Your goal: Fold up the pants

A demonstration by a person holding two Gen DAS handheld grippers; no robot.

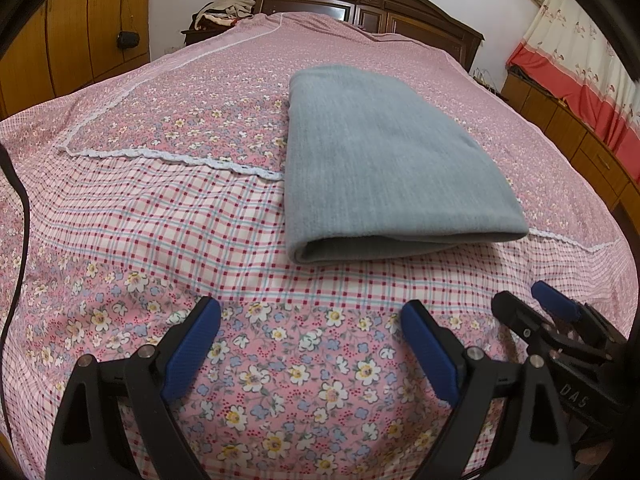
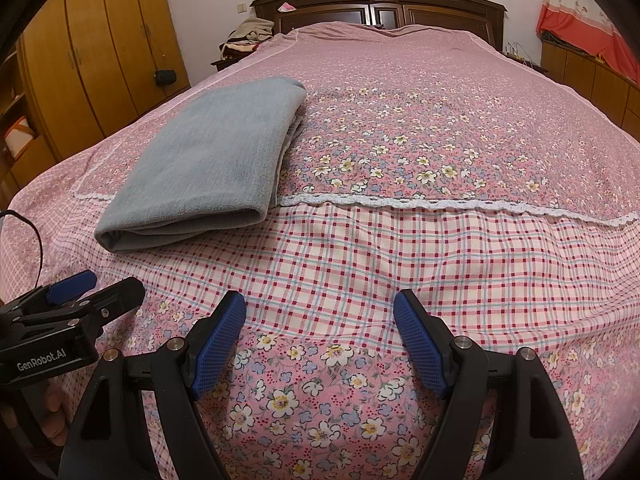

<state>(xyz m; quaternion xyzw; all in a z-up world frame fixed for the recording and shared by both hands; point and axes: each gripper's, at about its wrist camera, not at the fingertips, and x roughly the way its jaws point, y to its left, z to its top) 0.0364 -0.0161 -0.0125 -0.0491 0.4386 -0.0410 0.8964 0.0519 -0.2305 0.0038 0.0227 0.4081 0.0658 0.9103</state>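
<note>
Pants [image 1: 384, 164] folded into a flat grey rectangle, lying on the bed [image 1: 168, 216] across the white lace strip [image 1: 180, 159], rounded fold edge toward the cameras. Not held by anything.

Left gripper [image 1: 310, 316] hovering above the floral spread, well short of the pants; jaws spread wide, nothing between the blue pads [image 1: 192, 352]. Right gripper [image 2: 320, 312] same story: jaws apart, empty, over the plaid band.

Left view only: pants right of centre, fold seen nearly head-on; right gripper poking in at lower right, also seen apart; black cable [image 1: 18, 216] down the left edge; red and white curtain [image 1: 580, 72] over low wooden cabinets on the right.

Right view only: pants at left, stacked layer edges showing along their right side near the lace; left gripper at lower left with a "GenRobot.AI" label, fingertips of the hand [image 2: 54, 420] under it; shelf nook in the wardrobe [image 2: 80, 64] holding a white item, too blurred to identify.

Both views: dark wooden headboard [image 2: 380, 4], pile of clothes [image 2: 246, 36] on the nightstand beside it, small black pouch [image 2: 165, 77] hanging on the wardrobe door.
</note>
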